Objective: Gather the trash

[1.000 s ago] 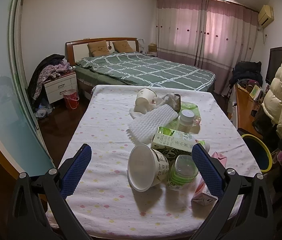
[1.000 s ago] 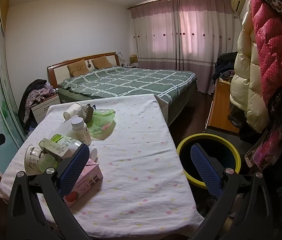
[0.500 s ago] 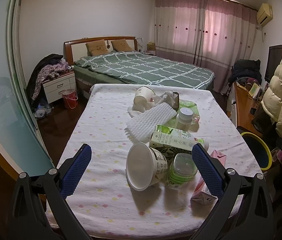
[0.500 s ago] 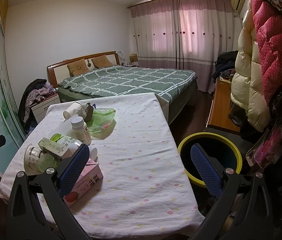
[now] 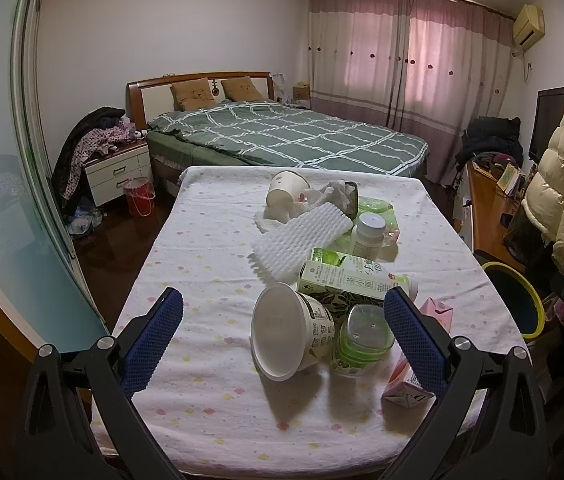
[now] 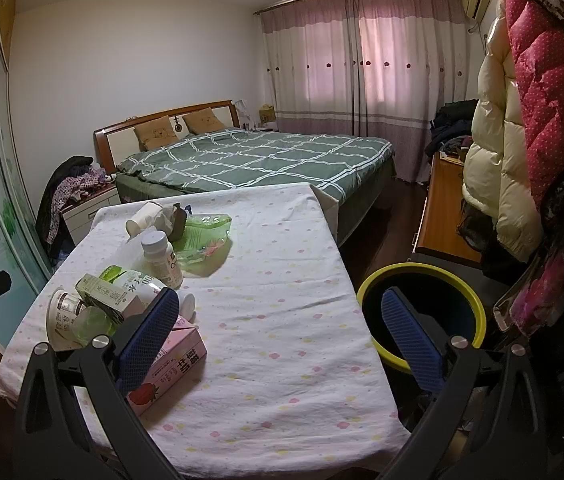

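Note:
Trash lies on a table with a dotted white cloth [image 5: 210, 264]. A tipped white noodle cup [image 5: 289, 334], a clear green-rimmed cup [image 5: 363, 338], a green-white carton [image 5: 345, 280], a pink strawberry milk carton [image 5: 409, 380], a white bottle [image 5: 367, 234], white foam [image 5: 301, 240] and a paper cup [image 5: 285, 194] lie there. My left gripper [image 5: 282, 320] is open, with the noodle cup between its fingers' lines. My right gripper [image 6: 282, 324] is open above the table's right part, its left finger over the pink carton [image 6: 174, 368]. A yellow-rimmed bin [image 6: 421, 312] stands right of the table.
A green-quilted bed [image 5: 282, 140] stands behind the table. A nightstand [image 5: 118, 172] and a red bucket [image 5: 140, 196] are at the left. Hanging coats [image 6: 541, 120] and a wooden desk [image 6: 441, 208] are on the right. A glass sliding door [image 5: 10, 200] runs along the left.
Both views have shifted only slightly. The left gripper has eased a little forward toward the noodle cup. Both grippers stay open and empty.

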Motion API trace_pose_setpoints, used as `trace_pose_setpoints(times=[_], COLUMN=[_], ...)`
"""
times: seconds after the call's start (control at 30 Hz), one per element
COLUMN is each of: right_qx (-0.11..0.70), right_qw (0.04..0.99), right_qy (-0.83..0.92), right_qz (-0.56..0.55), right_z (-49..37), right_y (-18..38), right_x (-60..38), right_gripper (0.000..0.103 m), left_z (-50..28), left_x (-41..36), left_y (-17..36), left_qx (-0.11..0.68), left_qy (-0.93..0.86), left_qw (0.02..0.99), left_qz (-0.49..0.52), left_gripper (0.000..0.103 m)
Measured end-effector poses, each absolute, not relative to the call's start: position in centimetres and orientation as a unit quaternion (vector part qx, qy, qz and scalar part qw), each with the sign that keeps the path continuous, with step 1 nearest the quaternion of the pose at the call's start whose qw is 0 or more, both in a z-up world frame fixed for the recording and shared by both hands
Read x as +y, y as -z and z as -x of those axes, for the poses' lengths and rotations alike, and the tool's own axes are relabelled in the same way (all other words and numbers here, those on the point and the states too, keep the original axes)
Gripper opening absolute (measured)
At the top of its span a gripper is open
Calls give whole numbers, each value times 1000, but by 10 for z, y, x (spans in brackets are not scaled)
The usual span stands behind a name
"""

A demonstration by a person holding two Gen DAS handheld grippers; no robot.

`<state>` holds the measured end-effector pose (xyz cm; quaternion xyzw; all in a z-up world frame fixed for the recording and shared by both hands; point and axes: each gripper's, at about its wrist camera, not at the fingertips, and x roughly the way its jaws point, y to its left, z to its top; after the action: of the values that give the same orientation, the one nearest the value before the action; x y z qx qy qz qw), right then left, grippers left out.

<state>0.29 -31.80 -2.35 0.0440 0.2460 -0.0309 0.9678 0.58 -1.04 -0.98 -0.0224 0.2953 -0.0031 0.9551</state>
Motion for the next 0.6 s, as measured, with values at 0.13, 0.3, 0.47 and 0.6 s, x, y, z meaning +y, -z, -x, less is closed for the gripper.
trace_pose_setpoints(times=[0.13, 0.3, 0.47, 0.6], right_qx=[246, 247, 247, 247], right_qw=[968, 968, 967, 967], right_qy=[31, 31, 30, 31], right_qz=[-44, -43, -44, -43], right_z=[-3, -3, -3, -4], right_y=[24, 24, 25, 25], right_x=[-318, -318, -318, -317], right_gripper=[97, 97, 97, 97], left_z=[-6, -6, -6, -7], left_x=[-11, -11, -12, -12], left_y=[11, 11, 12, 12], left_qx=[297, 297, 298, 298], left_qy=[4, 4, 4, 4], left_qw=[955, 955, 954, 954], left_qz=[22, 22, 22, 21], left_gripper=[99, 99, 99, 99])
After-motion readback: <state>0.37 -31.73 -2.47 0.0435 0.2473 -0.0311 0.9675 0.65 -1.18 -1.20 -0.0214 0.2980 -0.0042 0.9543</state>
